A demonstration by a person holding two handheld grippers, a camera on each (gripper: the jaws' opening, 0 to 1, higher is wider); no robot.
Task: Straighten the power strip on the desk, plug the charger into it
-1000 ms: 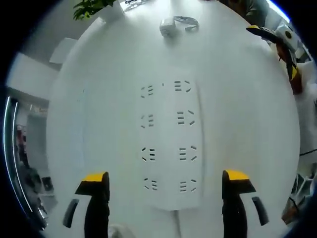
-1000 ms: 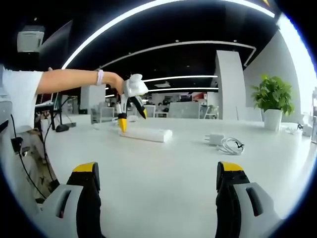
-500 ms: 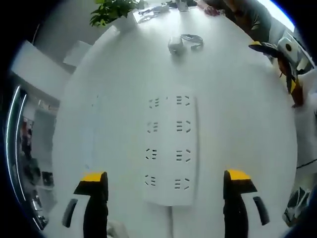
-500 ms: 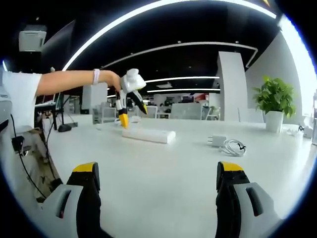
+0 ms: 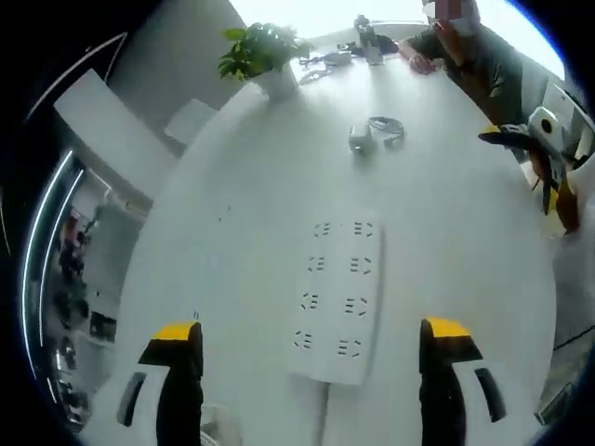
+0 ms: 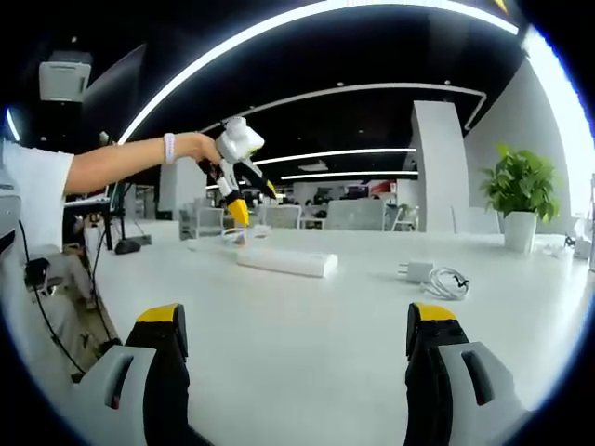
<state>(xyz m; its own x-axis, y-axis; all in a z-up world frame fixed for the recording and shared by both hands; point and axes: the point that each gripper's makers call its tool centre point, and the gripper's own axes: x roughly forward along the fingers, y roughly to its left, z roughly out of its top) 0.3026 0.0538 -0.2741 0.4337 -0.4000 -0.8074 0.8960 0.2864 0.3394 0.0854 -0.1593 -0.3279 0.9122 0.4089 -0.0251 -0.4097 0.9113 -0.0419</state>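
Power strip point(image 5: 337, 302) flat on the white counter point(image 5: 232, 260), both tools apart and empty.

Left tool point(image 5: 311, 348) hangs above the strip with jaws spread wide, clamped on nothing; in the right gripper view that tool point(image 6: 240, 190) sits clear above the strip's point(image 6: 284, 261) far end; right tool point(image 6: 297, 325) is low over the counter, jaws apart, well back from everything; charger point(image 5: 361, 139) with its coiled cable point(image 5: 389, 130) lies beyond the strip's far end, apart from it; step in hand looks like the straightening, plug not yet touched; next move likely calls for squaring the strip, then fetching the charger; bare counter lies all round; potted plant point(image 5: 260, 51) and a seated person point(image 5: 469, 56) at the far edge.
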